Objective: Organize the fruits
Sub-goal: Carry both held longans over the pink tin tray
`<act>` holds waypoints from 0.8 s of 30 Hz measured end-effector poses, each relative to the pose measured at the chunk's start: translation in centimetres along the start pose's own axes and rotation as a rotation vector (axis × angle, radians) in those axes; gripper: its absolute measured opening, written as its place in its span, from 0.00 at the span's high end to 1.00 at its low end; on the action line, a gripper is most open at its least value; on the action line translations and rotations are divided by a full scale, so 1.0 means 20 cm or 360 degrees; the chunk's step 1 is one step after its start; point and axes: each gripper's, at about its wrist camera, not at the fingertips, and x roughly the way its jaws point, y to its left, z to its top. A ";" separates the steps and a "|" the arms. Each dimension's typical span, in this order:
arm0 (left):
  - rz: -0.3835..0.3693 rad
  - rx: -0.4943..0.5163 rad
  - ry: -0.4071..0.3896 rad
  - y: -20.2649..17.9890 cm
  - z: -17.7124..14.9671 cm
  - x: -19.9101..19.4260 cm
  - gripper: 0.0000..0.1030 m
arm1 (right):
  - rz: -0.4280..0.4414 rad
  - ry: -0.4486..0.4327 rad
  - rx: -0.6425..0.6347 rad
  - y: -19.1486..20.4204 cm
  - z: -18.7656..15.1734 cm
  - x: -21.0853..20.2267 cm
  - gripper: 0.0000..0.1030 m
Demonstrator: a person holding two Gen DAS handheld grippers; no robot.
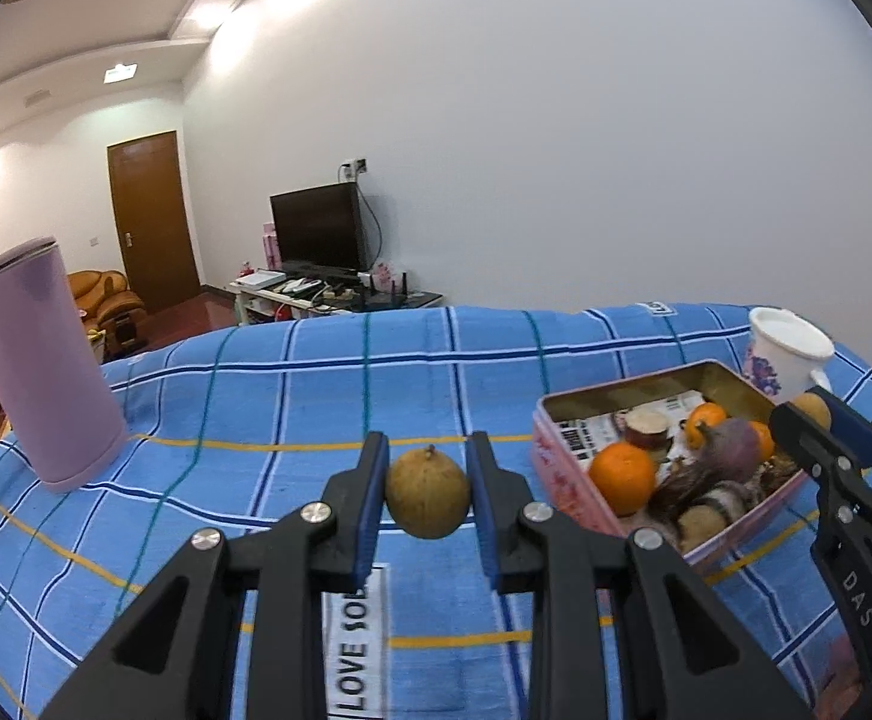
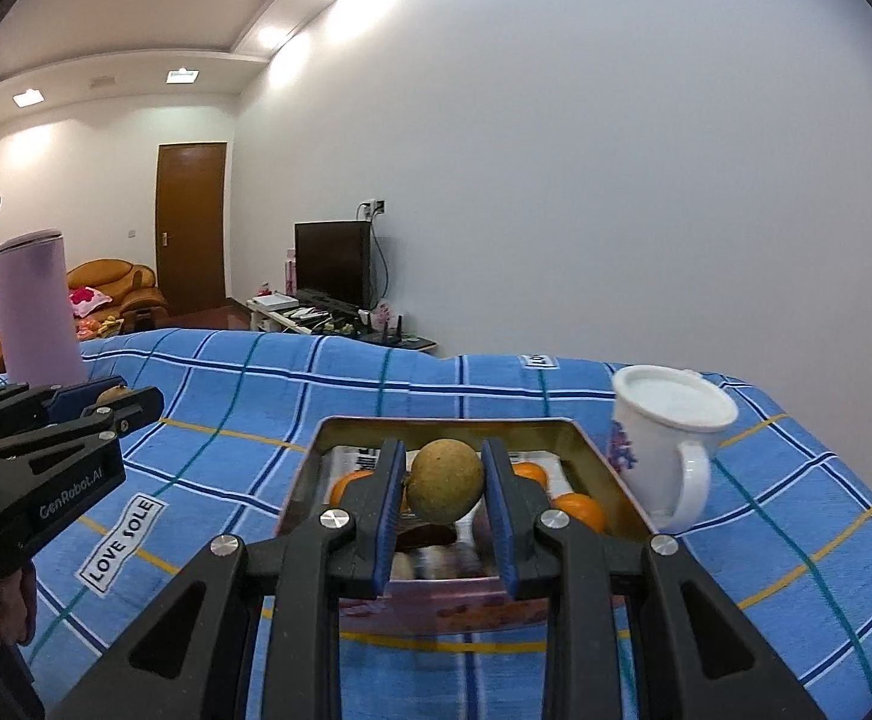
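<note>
Brown round fruit (image 2: 445, 480) sits clamped in the right gripper (image 2: 443, 501), directly above the tin (image 2: 601, 468). Left of the tin, the left gripper (image 1: 426, 495) clamps a second fruit (image 1: 428, 492) over the blue cloth (image 1: 255, 408).

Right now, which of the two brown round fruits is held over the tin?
The brown fruit in the right claw, above the pink tin. The other brown fruit, in the left claw, hangs over the blue cloth.
</note>
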 end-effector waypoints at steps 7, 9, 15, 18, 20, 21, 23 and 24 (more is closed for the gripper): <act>-0.0049 0.0004 -0.0001 -0.10 0.04 0.01 0.72 | -0.0044 -0.0005 0.0010 -0.09 0.00 -0.01 0.73; -0.0077 0.0004 0.0010 -0.13 0.05 0.03 0.72 | -0.0058 0.0007 0.0003 -0.12 0.01 0.01 0.73; -0.0157 0.0013 0.0018 -0.26 0.10 0.08 0.72 | -0.0083 0.0075 0.0060 -0.23 0.03 0.09 0.73; -0.0187 0.0022 0.0009 -0.31 0.12 0.10 0.72 | -0.0104 0.0091 0.0080 -0.27 0.04 0.12 0.73; -0.0207 0.0019 0.0012 -0.34 0.14 0.12 0.72 | -0.0110 0.0107 0.0097 -0.31 0.05 0.14 0.73; -0.0216 0.0018 0.0015 -0.35 0.14 0.13 0.72 | -0.0113 0.0116 0.0104 -0.32 0.05 0.15 0.73; -0.0224 0.0012 0.0032 -0.37 0.15 0.16 0.72 | -0.0116 0.0142 0.0123 -0.34 0.05 0.18 0.73; -0.0229 0.0008 0.0045 -0.39 0.15 0.18 0.72 | -0.0112 0.0153 0.0129 -0.35 0.06 0.20 0.73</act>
